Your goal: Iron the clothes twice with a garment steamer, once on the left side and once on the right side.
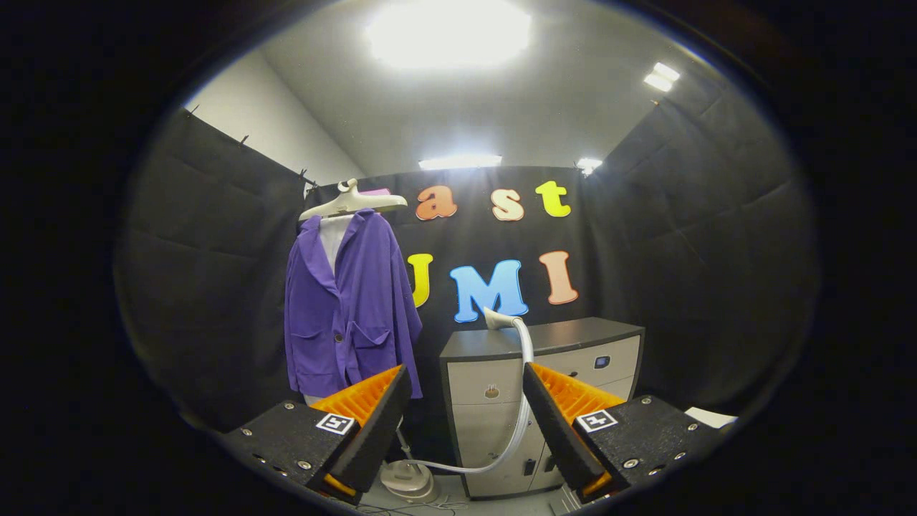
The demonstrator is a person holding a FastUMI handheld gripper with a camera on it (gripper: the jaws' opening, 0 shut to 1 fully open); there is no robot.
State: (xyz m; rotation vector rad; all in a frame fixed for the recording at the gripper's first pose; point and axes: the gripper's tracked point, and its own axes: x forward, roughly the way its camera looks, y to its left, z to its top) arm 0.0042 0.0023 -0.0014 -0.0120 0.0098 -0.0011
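A purple jacket [349, 308] hangs on a pale hanger [351, 204] against the booth's back wall, beyond my left finger. The steamer's white head [496, 319] rests on top of a grey cabinet [573, 333], beyond the gap between my fingers. Its pale hose [517, 430] loops down in front of the cabinet to a white base [410, 479] on the floor. My gripper [467, 401] is open, well short of the steamer, with nothing between the fingers.
The cabinet has drawers on its front and stands to the right of the jacket. A white sheet [709, 417] lies low at the right, past my right finger. Black cloth walls close the booth on three sides.
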